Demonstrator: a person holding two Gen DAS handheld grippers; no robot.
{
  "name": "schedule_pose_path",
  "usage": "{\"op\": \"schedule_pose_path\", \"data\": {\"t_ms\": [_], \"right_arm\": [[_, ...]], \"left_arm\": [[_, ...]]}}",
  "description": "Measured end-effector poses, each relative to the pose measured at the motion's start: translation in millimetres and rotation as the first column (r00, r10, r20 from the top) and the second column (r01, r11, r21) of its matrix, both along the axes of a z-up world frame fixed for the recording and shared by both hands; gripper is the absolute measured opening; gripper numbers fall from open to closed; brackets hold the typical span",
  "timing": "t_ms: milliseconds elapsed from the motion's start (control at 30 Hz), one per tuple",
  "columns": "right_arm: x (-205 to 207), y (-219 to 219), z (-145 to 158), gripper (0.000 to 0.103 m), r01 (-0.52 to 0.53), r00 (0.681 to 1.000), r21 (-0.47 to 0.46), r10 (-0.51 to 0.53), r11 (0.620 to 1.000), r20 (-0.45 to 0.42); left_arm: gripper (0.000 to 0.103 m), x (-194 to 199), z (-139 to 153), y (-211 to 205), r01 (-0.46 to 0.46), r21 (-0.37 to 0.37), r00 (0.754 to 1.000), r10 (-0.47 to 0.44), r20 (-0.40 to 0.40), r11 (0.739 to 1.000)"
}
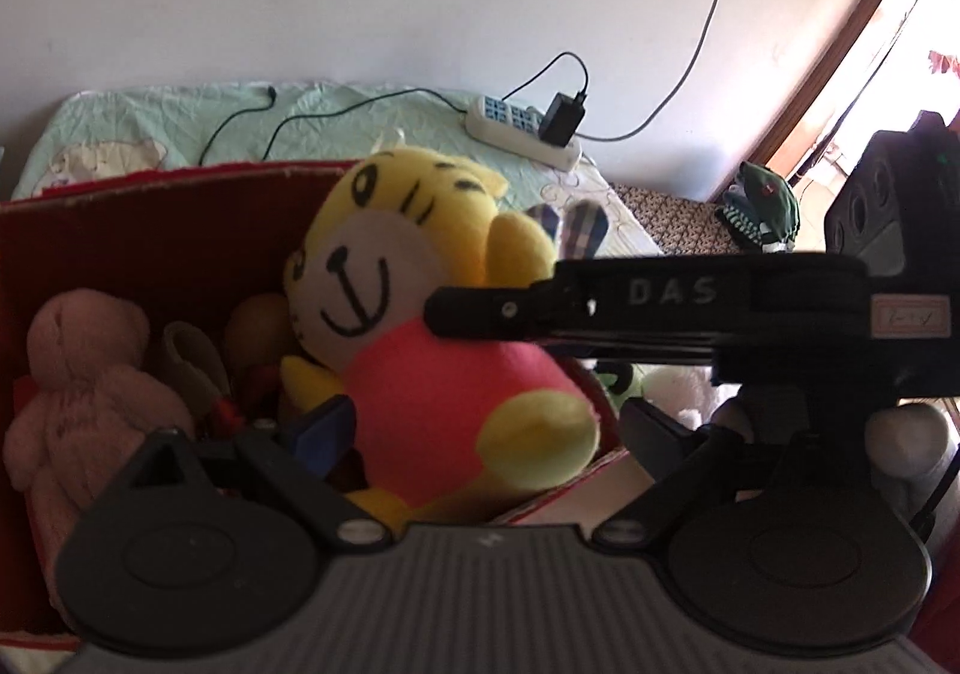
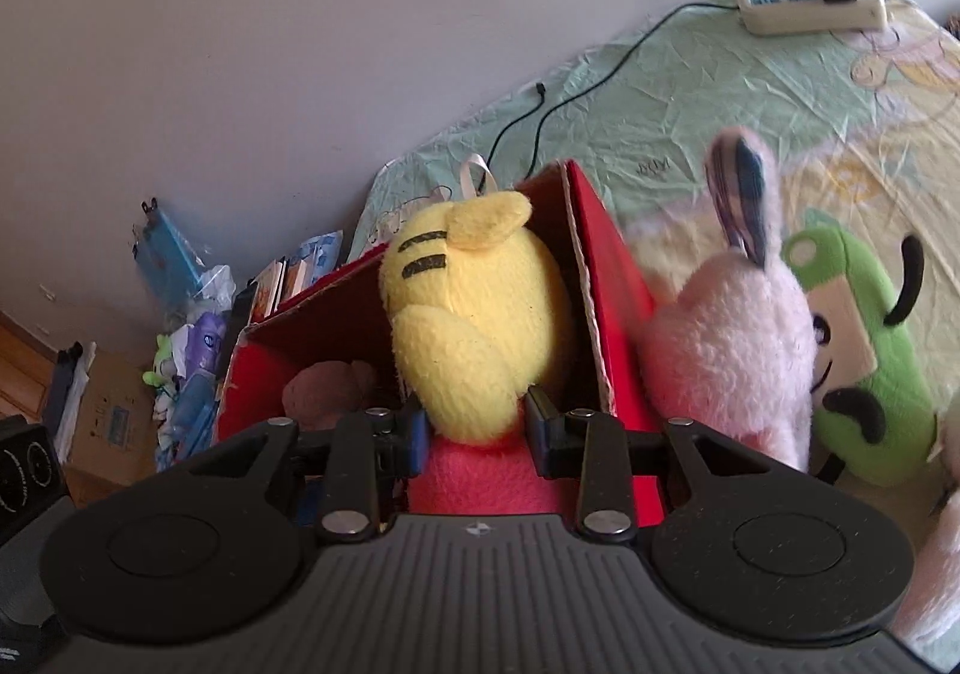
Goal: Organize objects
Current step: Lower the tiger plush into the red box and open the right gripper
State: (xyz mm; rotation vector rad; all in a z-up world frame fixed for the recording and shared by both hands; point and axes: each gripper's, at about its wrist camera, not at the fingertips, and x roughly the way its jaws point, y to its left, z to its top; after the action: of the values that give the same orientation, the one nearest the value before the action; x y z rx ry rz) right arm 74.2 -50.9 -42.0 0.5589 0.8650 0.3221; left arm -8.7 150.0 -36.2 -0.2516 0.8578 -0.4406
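Left wrist view: tiger plush [image 1: 420,326] hanging over the red box [image 1: 150,254], face outward, with a pink bear [image 1: 84,374] already lying inside; left gripper [image 1: 486,428] with fingers well apart, holding nothing, though the plush sits between them; right gripper [image 1: 474,308] reaching in from the right at the plush's neck. Right wrist view: right gripper [image 2: 477,428] clamped on the plush [image 2: 474,314] from behind, fingers [image 2: 543,422] sinking into pile where yellow head meets pink body. Probably light, soft and squashy, unlikely to slip or break; neck a sound hold. Pink rabbit [image 2: 732,338] and green plush [image 2: 864,350] on the bed [image 2: 750,98] beside the box [image 2: 606,254].
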Motion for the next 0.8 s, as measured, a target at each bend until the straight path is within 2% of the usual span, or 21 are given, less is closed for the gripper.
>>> {"op": "schedule_pose_path", "data": {"t_ms": [233, 567, 633, 700, 800], "right_arm": [[-6, 1, 4, 0.039, 0.032, 0.999, -0.025, -0.031, 0.999, 0.042], [-9, -12, -3, 0.031, 0.063, 0.997, 0.058, -0.065, 0.996, 0.038], [-11, -13, -1, 0.031, 0.065, 0.997, 0.057, -0.068, 0.996, 0.047], [-13, -16, 0, 0.036, 0.077, 0.995, 0.050, -0.080, 0.996, 0.058], [-13, -24, -3, 0.030, 0.088, 0.995, 0.074, -0.091, 0.993, 0.046]], "left_arm": [[0.094, 12, -14, -3, 0.005, -0.001, 0.999, -0.005, -0.043, 1.000], [0.095, 21, -20, -17, 0.031, 0.064, 0.998, -0.027, -0.058, 0.997], [0.097, 22, -20, -17, 0.030, 0.073, 0.998, -0.026, -0.062, 0.997], [0.099, 23, -21, -17, 0.024, 0.082, 0.998, -0.019, -0.066, 0.996], [0.099, 24, -23, -19, 0.015, 0.101, 0.997, -0.008, -0.071, 0.995]]}}
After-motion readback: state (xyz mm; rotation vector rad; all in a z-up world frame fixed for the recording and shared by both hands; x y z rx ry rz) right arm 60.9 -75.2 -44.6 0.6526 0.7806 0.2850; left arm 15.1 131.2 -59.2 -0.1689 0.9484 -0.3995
